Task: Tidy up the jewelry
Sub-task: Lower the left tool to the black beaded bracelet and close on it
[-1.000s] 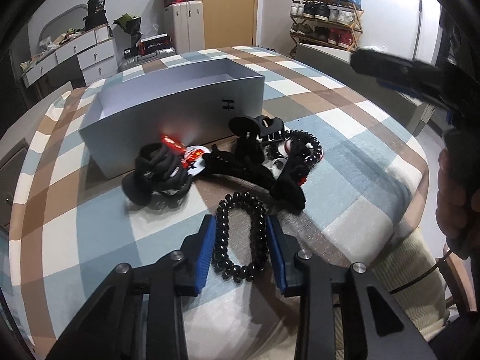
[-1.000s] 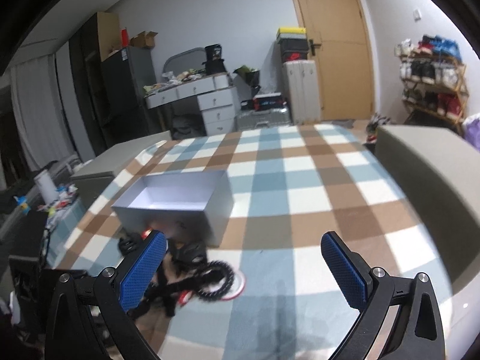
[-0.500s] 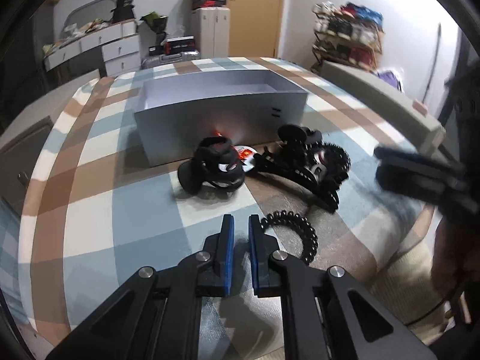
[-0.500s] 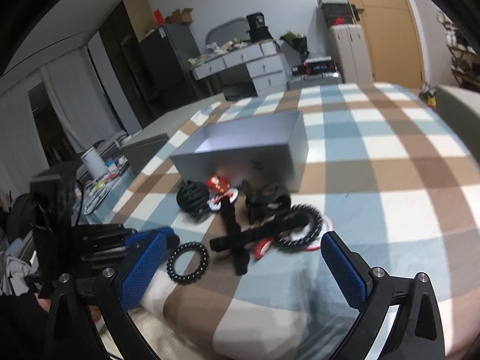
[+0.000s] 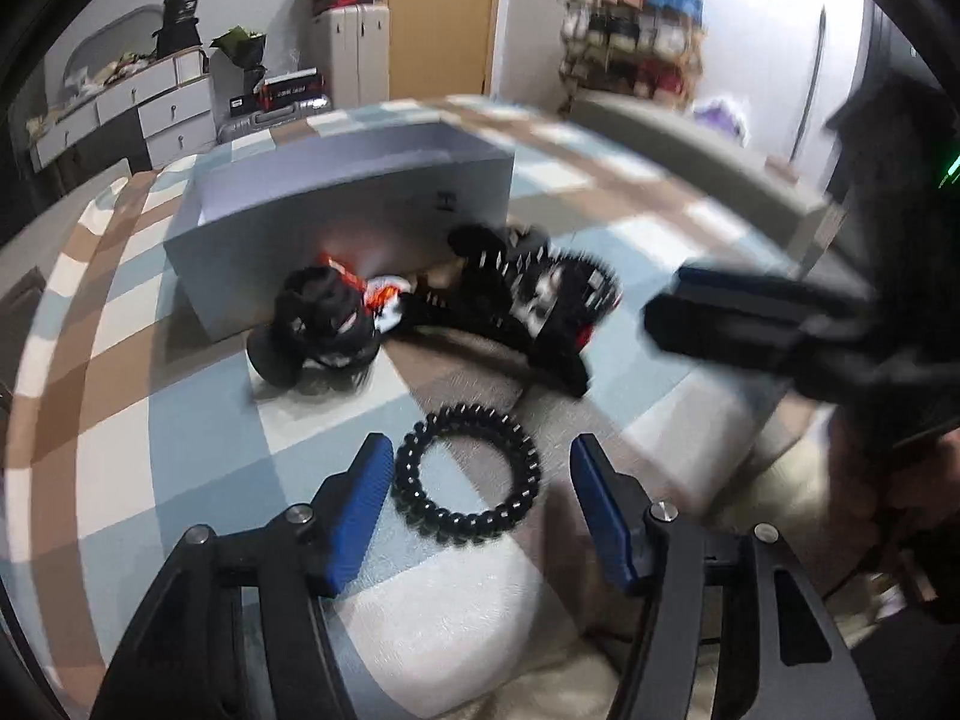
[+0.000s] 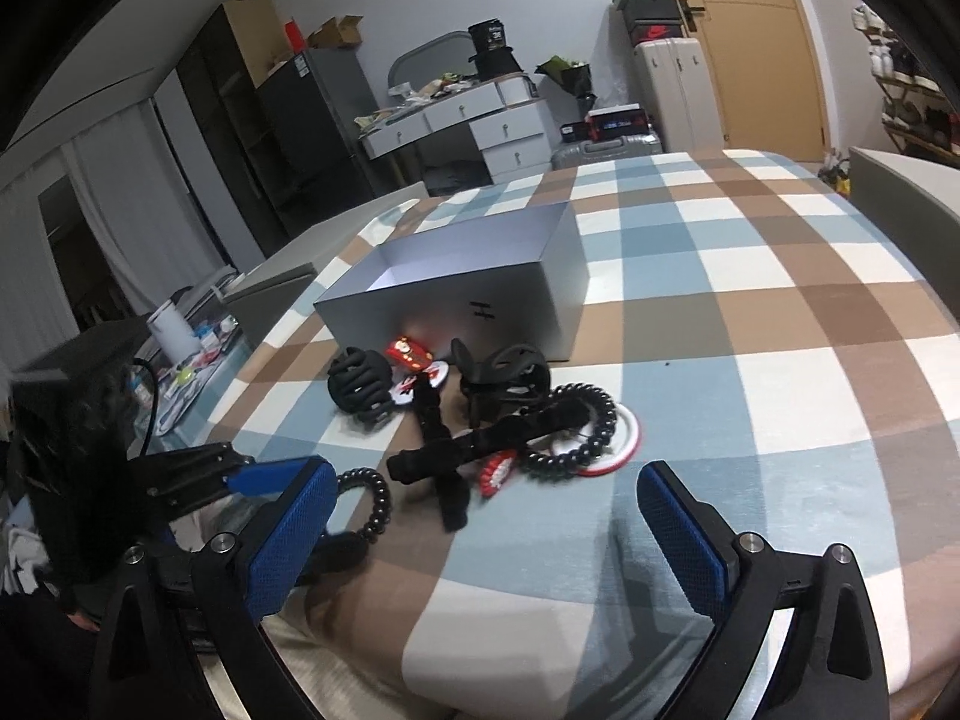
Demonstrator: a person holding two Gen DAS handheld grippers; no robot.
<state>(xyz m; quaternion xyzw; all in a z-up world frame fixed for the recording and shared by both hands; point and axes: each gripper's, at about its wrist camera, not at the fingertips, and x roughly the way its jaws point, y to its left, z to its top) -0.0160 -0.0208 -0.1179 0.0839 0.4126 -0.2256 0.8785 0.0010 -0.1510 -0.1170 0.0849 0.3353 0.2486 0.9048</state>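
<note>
Noted: my left gripper (image 5: 483, 471) stood open astride the black coil hair tie (image 5: 467, 476) on the checked bedspread (image 5: 192, 462); right gripper (image 6: 480, 516) open, empty; closing off-centre might squirt it sideways.

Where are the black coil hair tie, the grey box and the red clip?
black coil hair tie (image 5: 468, 531): left wrist view, near rim of the ring.
grey box (image 6: 510, 300): right wrist view, front wall.
red clip (image 6: 409, 353): right wrist view, top face.
</note>
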